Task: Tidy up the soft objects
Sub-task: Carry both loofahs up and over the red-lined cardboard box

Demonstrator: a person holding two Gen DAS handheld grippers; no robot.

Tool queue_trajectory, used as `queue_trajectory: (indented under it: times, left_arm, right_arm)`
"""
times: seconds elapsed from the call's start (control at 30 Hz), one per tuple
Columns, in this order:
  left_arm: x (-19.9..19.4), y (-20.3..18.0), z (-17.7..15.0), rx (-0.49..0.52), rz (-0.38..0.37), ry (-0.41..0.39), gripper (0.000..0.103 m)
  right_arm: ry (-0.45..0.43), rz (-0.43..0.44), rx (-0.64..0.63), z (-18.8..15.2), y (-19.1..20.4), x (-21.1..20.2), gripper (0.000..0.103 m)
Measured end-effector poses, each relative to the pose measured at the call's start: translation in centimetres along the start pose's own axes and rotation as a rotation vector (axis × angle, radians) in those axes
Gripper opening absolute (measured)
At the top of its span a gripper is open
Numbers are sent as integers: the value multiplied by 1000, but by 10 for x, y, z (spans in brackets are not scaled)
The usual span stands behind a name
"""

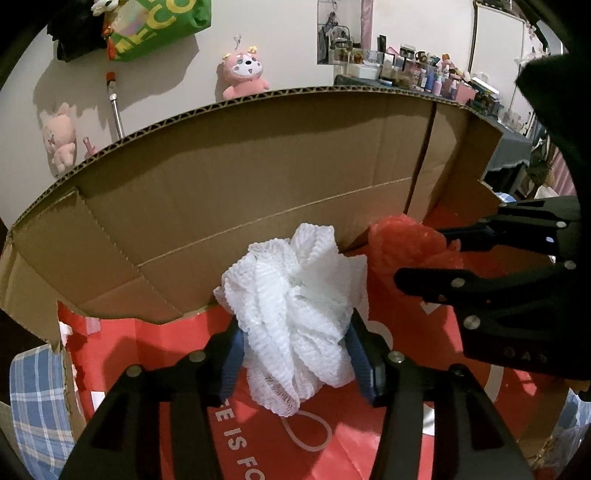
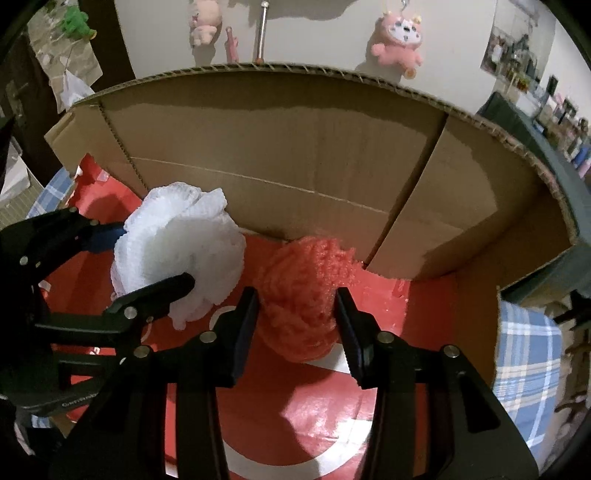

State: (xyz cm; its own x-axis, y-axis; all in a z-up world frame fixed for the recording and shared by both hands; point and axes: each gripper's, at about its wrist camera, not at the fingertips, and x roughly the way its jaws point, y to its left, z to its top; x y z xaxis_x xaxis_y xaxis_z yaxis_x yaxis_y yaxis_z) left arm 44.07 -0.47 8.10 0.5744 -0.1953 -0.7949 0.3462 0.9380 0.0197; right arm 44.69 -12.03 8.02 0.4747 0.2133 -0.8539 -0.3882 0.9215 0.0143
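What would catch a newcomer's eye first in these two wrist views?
Two mesh bath puffs side by side inside a cardboard box with a red printed floor: a white puff between the left gripper fingers, and a red puff between the right gripper fingers. Behind the box, pink plush toys hang on the wall.

A pale wall (image 1: 288,44) stood behind, hung with pink plush toys (image 1: 243,75) and a green bag (image 1: 159,26). To the right, a table under a dark cloth (image 1: 511,147) carried crowded bottles and jars (image 1: 424,74). Blue checked fabric (image 2: 524,354) lay lower down.
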Motion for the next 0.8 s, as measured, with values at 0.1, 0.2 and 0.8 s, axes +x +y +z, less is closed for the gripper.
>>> queue_trajectory:
  times: [0.1, 0.2, 0.8]
  left_arm:
    - [0, 0, 1, 4, 4, -6, 54]
    - [1, -1, 0, 3, 4, -4, 56]
    - [1, -1, -1, -3, 12, -9, 67]
  right_arm:
    - [-34, -36, -40, -4, 9, -7, 42]
    - [-62, -72, -78, -2, 17, -8, 42]
    - [1, -36, 5, -3, 5, 6, 60]
